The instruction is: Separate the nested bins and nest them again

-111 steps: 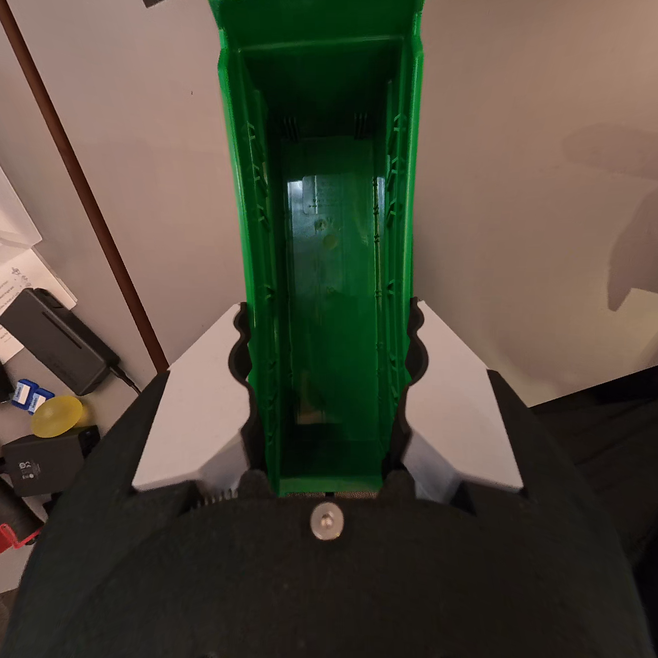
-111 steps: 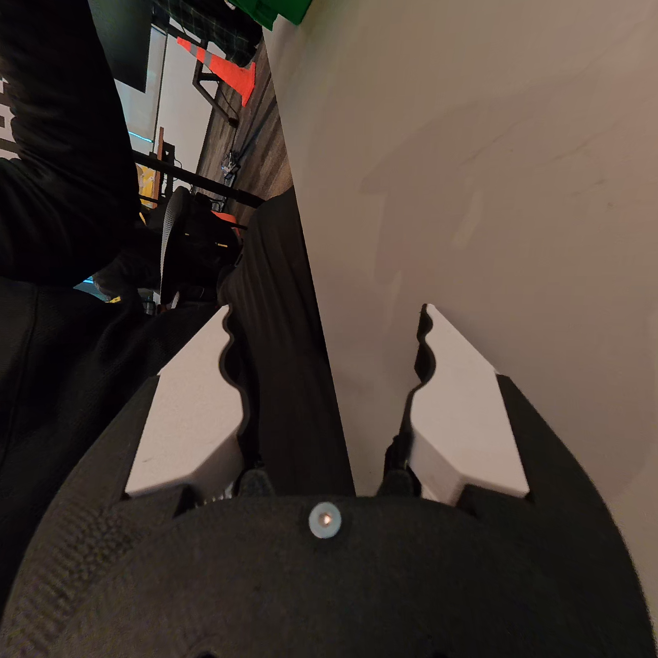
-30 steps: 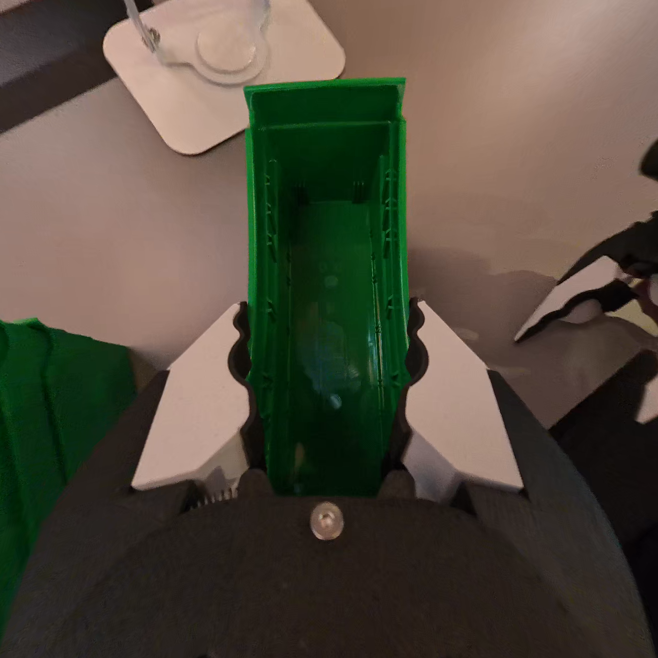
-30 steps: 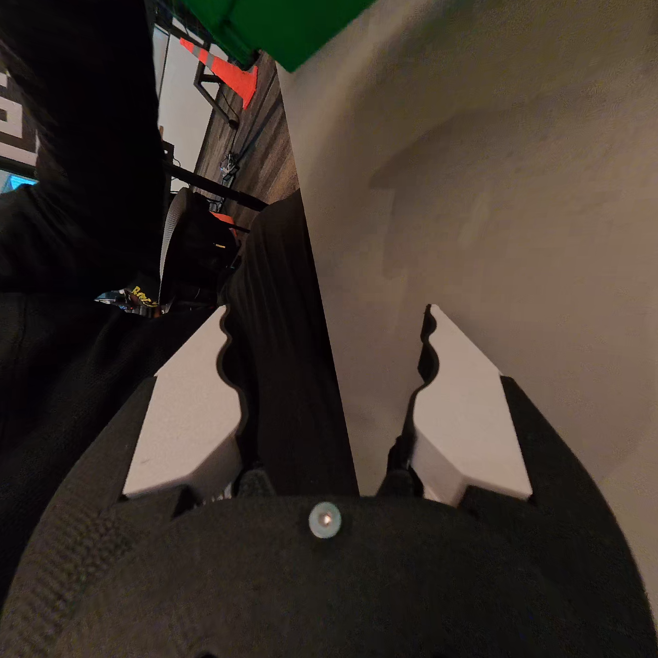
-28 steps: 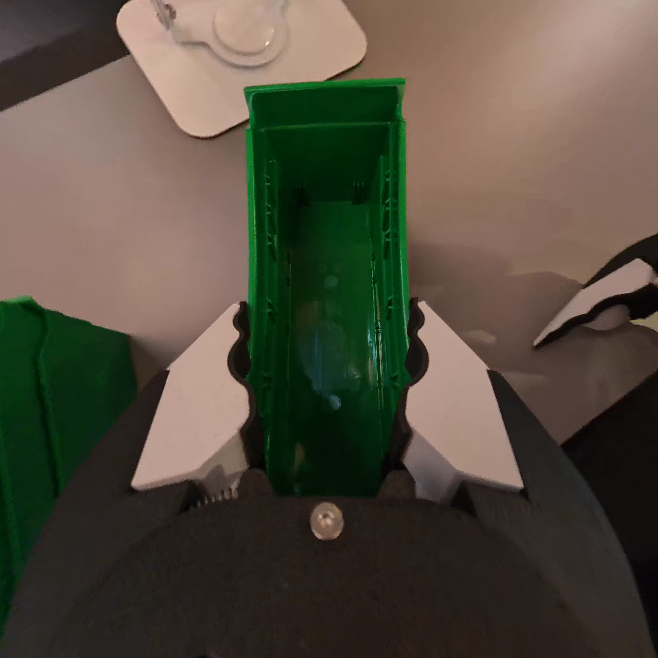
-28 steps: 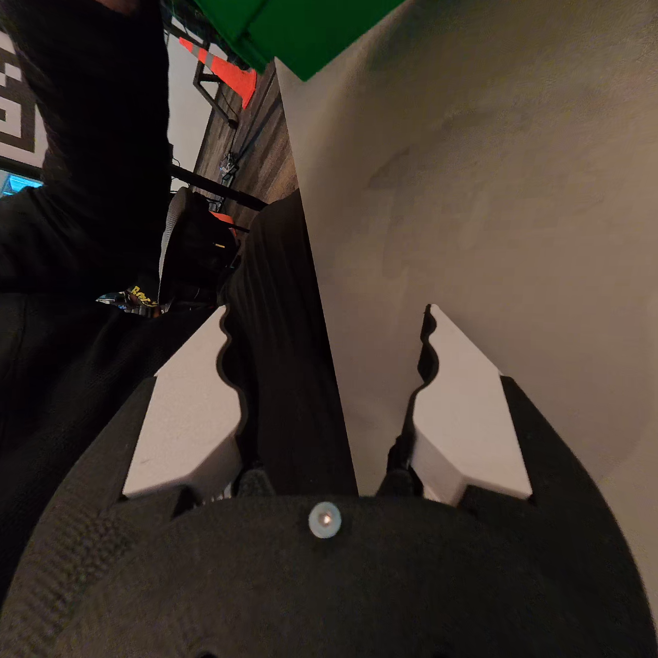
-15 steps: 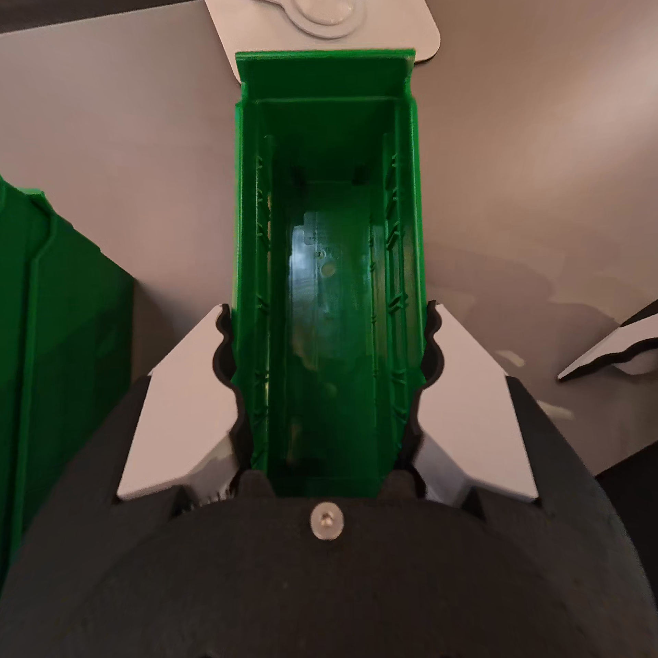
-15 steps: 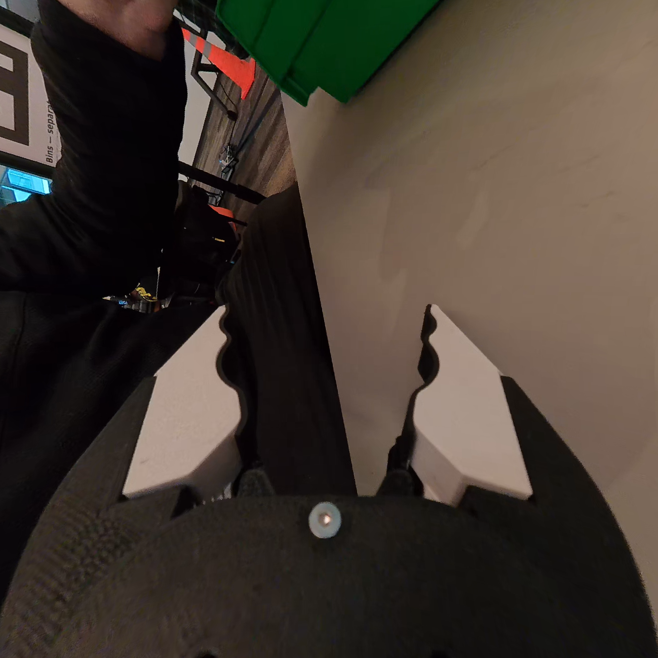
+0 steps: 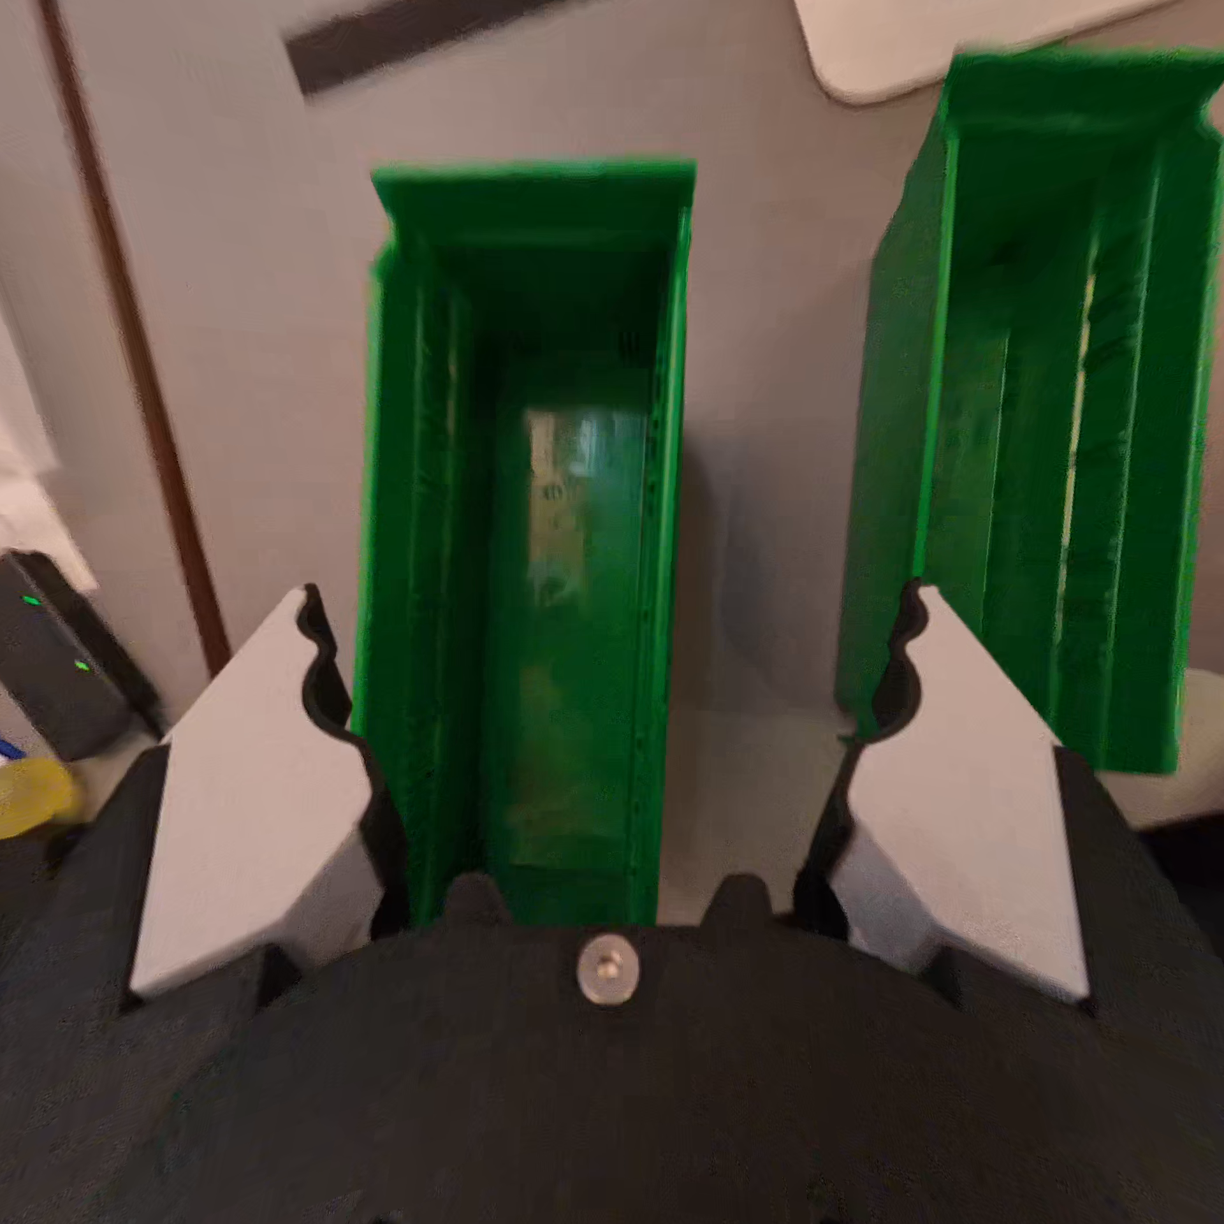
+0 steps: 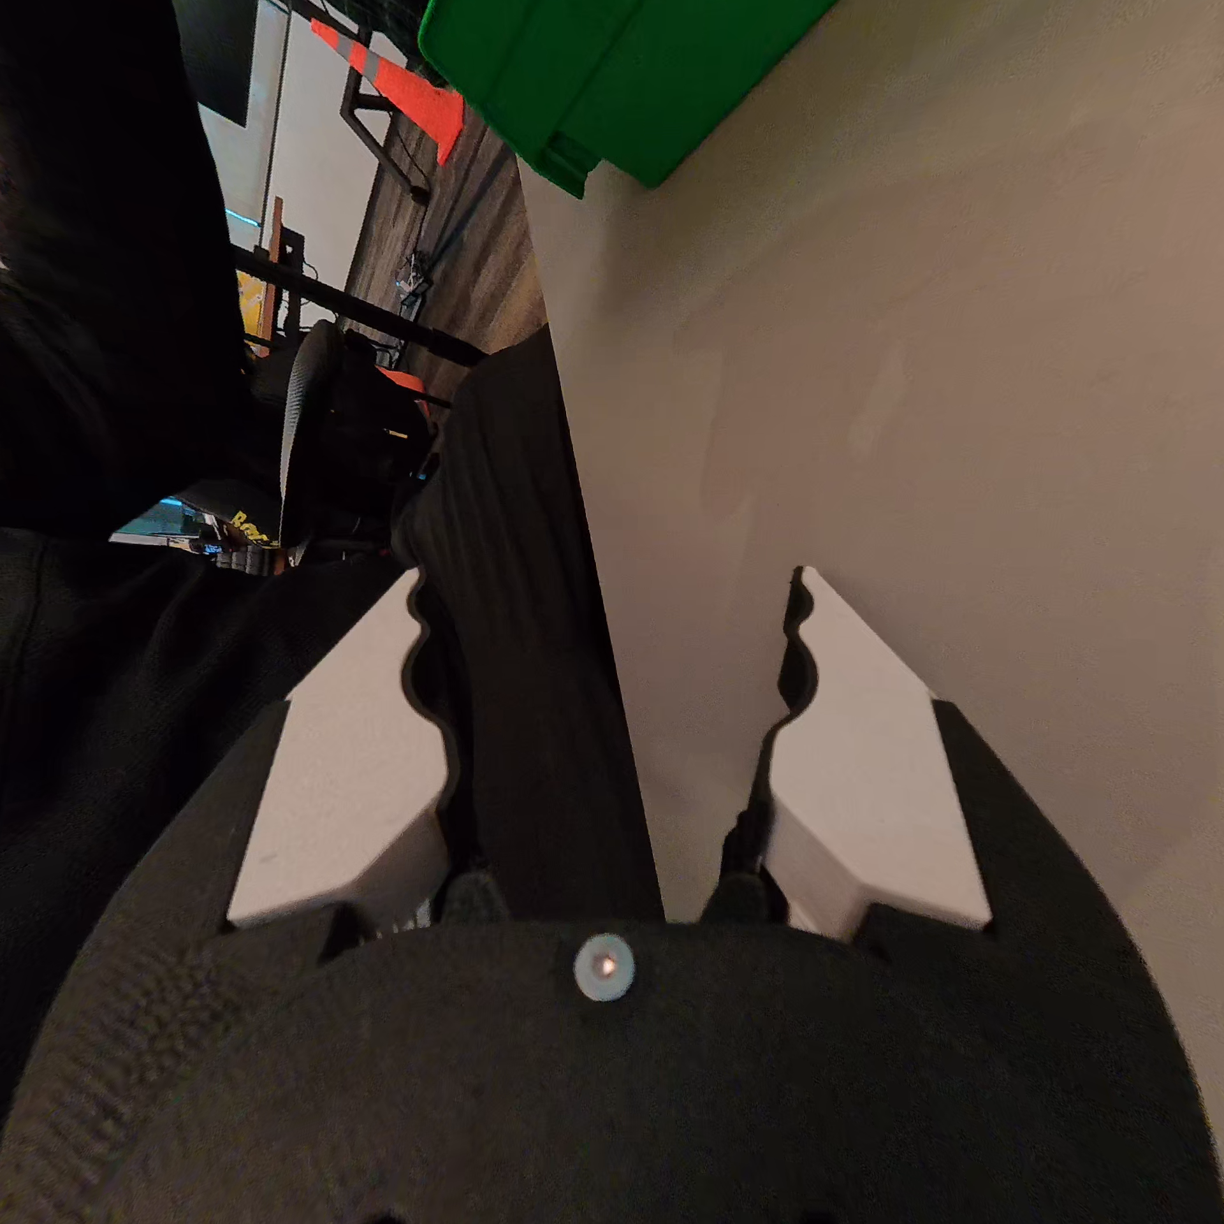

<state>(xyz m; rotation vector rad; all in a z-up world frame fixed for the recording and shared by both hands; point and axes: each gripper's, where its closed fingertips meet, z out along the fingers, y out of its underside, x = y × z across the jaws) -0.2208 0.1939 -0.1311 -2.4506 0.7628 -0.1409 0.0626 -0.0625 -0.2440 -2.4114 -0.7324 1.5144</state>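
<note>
In the left wrist view a narrow green bin (image 9: 569,530) stands on the pale table between the fingers of my left gripper (image 9: 611,586). The jaws are spread wide. The left finger is close against the bin's wall and the right finger stands well clear of it. A second green bin (image 9: 1060,430) stands apart to the right, beyond the right finger. My right gripper (image 10: 607,571) is open and empty over the table's edge. Part of a green bin (image 10: 609,73) shows at the top of the right wrist view.
A white base plate (image 9: 927,46) lies behind the bins. A black device (image 9: 53,662), a yellow object (image 9: 26,795) and a brown strip (image 9: 132,331) are on the left. In the right wrist view the table (image 10: 927,397) ends at a person's dark clothing (image 10: 99,331).
My left gripper has opened and let go of the green bin, which now stands on the table. The view has swung left, so the second bin now shows on the right. My right gripper stays open.
</note>
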